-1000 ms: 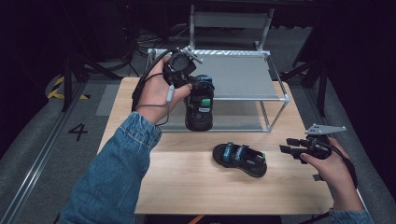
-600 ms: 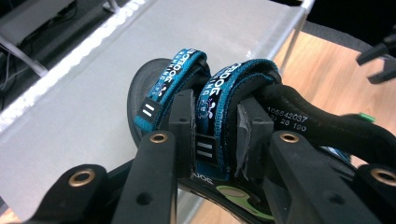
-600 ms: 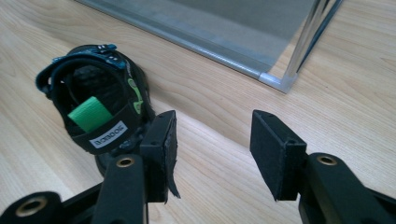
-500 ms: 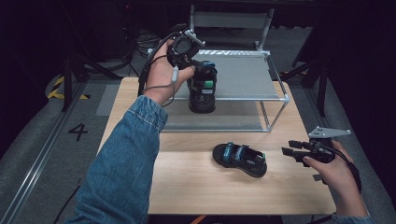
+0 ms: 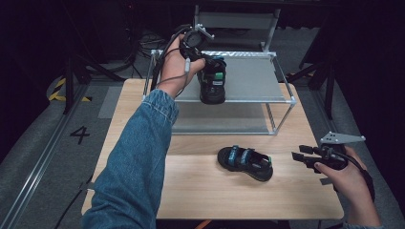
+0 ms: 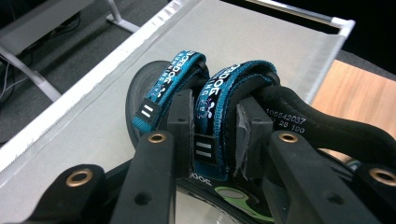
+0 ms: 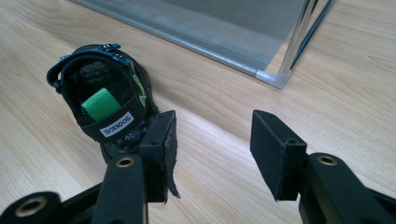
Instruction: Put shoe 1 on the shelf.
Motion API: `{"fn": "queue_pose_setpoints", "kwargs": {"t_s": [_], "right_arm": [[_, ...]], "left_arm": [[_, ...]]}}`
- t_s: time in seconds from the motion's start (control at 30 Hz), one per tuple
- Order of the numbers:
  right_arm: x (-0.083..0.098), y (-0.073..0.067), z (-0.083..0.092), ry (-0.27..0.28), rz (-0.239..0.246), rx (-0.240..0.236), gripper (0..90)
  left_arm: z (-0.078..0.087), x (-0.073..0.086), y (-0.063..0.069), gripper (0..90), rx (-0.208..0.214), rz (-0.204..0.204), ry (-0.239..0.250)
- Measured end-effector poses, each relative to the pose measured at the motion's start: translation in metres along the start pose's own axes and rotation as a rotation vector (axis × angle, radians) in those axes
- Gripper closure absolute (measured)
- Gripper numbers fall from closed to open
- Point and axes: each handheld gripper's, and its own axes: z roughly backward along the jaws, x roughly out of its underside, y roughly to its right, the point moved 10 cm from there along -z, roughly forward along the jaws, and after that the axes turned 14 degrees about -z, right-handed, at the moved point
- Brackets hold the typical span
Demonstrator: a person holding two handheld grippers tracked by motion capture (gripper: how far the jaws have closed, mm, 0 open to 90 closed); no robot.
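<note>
A black sandal with blue straps (image 5: 213, 83) rests on the top shelf of the metal rack (image 5: 258, 78). My left gripper (image 5: 206, 59) is shut on it from above. In the left gripper view the jaws pinch one blue strap (image 6: 215, 116) of this sandal (image 6: 159, 84) over the grey shelf cloth (image 6: 93, 121). The matching sandal (image 5: 245, 162) lies on the wooden table (image 5: 200, 191) in front of the rack. My right gripper (image 5: 301, 156) hovers open just right of it; in the right gripper view that sandal (image 7: 100, 109) lies by the left pad (image 7: 161, 140), nothing between the jaws.
The rack has a lower shelf (image 5: 219, 121) under the top one, with thin metal legs (image 5: 282, 119) at the corners; one corner foot (image 7: 273, 77) stands near my right gripper. A grey bench (image 5: 236, 21) is behind the rack. The table's edges drop to a dark floor.
My left hand has carried the sandal up and away from the lower front of the rack onto the top shelf. The right gripper and the sandal on the table have stayed put.
</note>
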Motion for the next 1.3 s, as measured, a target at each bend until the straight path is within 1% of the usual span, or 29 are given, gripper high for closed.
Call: {"fn": "queue_pose_setpoints", "kwargs": {"t_s": [0.03,0.17,0.2,0.27,0.3,0.37,0.57,0.6,0.63,0.67,0.77,0.93,0.97,1.0,1.07,1.1,1.17,1.2,1.23,1.3], "right_arm": [[0.000,0.000,0.000,0.000,0.000,0.000,52.2],[0.000,-0.001,-0.001,-0.003,0.001,-0.004,52.2],[0.000,-0.001,-0.001,-0.003,0.003,-0.004,52.2],[0.000,-0.001,-0.001,-0.002,0.001,-0.004,52.2],[0.000,-0.001,0.000,0.000,0.002,-0.003,52.2],[0.000,0.000,0.000,0.002,0.003,-0.003,52.2],[0.000,-0.001,-0.001,-0.003,0.005,-0.006,52.1],[0.000,-0.001,-0.001,-0.003,0.006,-0.005,52.1],[0.000,-0.001,-0.001,-0.002,0.006,-0.006,52.0],[0.000,-0.001,-0.001,-0.002,0.006,-0.006,52.0],[0.000,-0.001,-0.002,-0.004,0.007,-0.005,51.8],[0.001,-0.001,-0.002,-0.006,0.009,-0.004,51.8],[0.001,-0.001,-0.003,-0.005,0.010,-0.005,51.7],[0.001,-0.001,-0.002,-0.006,0.009,-0.006,51.7],[0.001,-0.001,-0.003,-0.008,0.009,-0.006,51.7],[0.002,-0.001,-0.003,-0.009,0.007,-0.005,51.7],[0.002,-0.001,-0.004,-0.013,0.009,-0.007,51.7],[0.001,-0.002,-0.005,-0.012,0.011,-0.007,51.6],[0.001,-0.002,-0.005,-0.011,0.011,-0.008,51.7],[0.000,-0.002,-0.005,-0.008,0.012,-0.008,51.7]], "left_arm": [[0.000,0.000,0.000,71.9,0.000,0.000,0.000],[-0.013,0.002,-0.005,71.8,0.001,0.013,-0.001],[-0.015,0.003,-0.006,71.7,0.006,0.019,0.000],[-0.020,0.004,-0.008,71.7,0.013,0.012,-0.002],[-0.022,0.005,-0.007,71.7,0.019,0.017,-0.003],[-0.026,0.007,-0.009,71.6,0.029,0.012,-0.014],[-0.034,0.011,-0.013,71.5,0.019,0.022,-0.033],[-0.035,0.012,-0.014,71.3,0.018,0.015,-0.038],[-0.037,0.012,-0.014,71.2,0.020,0.019,-0.042],[-0.038,0.013,-0.014,71.0,0.024,0.015,-0.046],[-0.040,0.014,-0.014,70.4,0.029,0.018,-0.046],[-0.042,0.017,-0.017,68.5,0.026,0.026,-0.052],[-0.042,0.018,-0.018,68.5,0.021,0.033,-0.058],[-0.042,0.018,-0.018,68.7,0.023,0.039,-0.049],[-0.040,0.018,-0.018,68.4,0.017,0.043,-0.065],[-0.038,0.017,-0.018,65.3,0.011,0.046,-0.068],[-0.034,0.014,-0.017,57.0,-0.005,0.055,-0.039],[-0.032,0.012,-0.016,51.3,-0.006,0.061,-0.026],[-0.029,0.011,-0.015,46.9,-0.013,0.067,-0.005],[-0.021,0.009,-0.009,42.4,-0.006,0.062,0.016]]}}
